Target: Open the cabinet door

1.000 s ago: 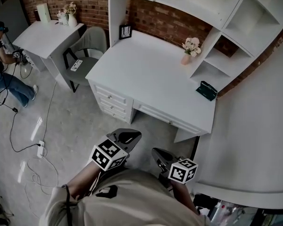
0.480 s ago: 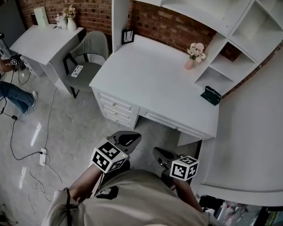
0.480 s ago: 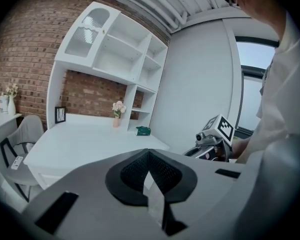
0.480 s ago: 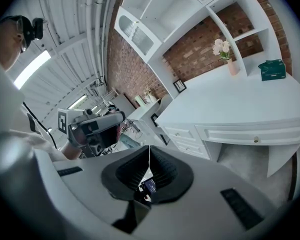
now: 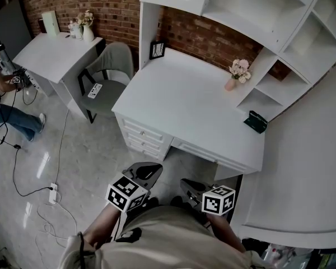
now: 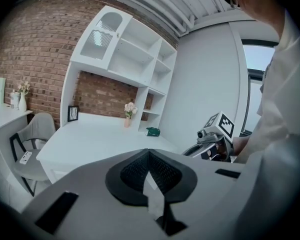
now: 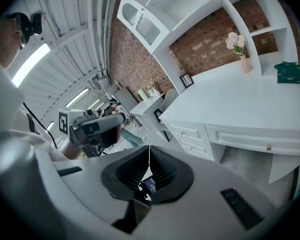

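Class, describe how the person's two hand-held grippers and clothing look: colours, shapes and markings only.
The left hand-held gripper and right hand-held gripper match: smooth grey bodies with black ribbed pads narrowing to a point. Each carries a white cube, left cube and right cube, printed with black square markers. The person wears a light-coloured top.
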### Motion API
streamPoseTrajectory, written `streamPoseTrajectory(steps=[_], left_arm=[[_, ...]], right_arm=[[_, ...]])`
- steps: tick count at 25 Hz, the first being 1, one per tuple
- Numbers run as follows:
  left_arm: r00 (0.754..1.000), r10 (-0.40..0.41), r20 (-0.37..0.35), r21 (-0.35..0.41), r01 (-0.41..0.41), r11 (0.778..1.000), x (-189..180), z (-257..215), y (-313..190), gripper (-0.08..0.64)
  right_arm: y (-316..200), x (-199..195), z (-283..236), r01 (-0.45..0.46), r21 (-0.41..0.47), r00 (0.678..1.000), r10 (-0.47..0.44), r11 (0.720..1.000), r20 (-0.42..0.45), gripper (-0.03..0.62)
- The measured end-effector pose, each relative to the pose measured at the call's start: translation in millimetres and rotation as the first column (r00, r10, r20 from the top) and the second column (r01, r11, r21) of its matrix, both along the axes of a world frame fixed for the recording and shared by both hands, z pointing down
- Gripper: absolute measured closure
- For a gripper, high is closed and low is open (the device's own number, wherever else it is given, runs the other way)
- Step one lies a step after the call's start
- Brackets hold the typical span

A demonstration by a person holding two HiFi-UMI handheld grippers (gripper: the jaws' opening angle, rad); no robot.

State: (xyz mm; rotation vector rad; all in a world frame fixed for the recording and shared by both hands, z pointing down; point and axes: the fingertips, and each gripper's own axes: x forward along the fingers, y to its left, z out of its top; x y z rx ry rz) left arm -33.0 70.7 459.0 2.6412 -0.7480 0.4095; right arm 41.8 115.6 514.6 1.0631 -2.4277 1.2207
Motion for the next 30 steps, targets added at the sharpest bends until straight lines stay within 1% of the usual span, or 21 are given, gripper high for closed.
streamPoseTrajectory(steps=[3, 6, 9, 12, 15, 18, 24, 30], left_arm=[[1.000, -0.023, -0.002, -0.006, 0.023, 1.000, -2, 2, -6, 0.545], [0.999, -0.043, 0.008, -0.030, 0.043, 0.999, -5, 8, -13, 0.545], [0.998, -0.070, 0.009, -0.035, 0.070, 0.997, 0, 7, -25, 0.545], [0.997, -0.076, 0.010, -0.025, 0.076, 0.997, 12, 3, -39, 0.545], [0.996, -0.075, 0.038, -0.012, 0.075, 0.997, 24, 3, -55, 0.545], [0.995, -0.081, 0.056, 0.000, 0.081, 0.997, 37, 0, -73, 0.545], [0.994, -0.077, 0.072, 0.000, 0.077, 0.997, 71, -3, -99, 0.545], [0.989, -0.125, 0.073, -0.002, 0.126, 0.992, 96, -3, -122, 0.545]], right_arm=[[-7, -7, 3, 0.040, -0.005, 0.999, -0.040, 0.999, -0.010, 0.565], [-18, -9, 5, 0.079, 0.003, 0.997, -0.079, 0.997, -0.025, 0.565], [-36, -4, 8, 0.092, -0.003, 0.996, -0.093, 0.996, -0.011, 0.565], [-54, 2, 9, 0.114, -0.006, 0.993, -0.114, 0.993, 0.004, 0.565], [-73, 11, 9, 0.130, -0.002, 0.991, -0.130, 0.992, 0.020, 0.565], [-92, 23, 9, 0.129, 0.002, 0.991, -0.129, 0.992, 0.040, 0.565], [-127, 54, 7, 0.110, 0.002, 0.991, -0.110, 0.994, 0.079, 0.565], [-154, 80, 7, 0.142, 0.015, 0.986, -0.143, 0.990, 0.082, 0.565]])
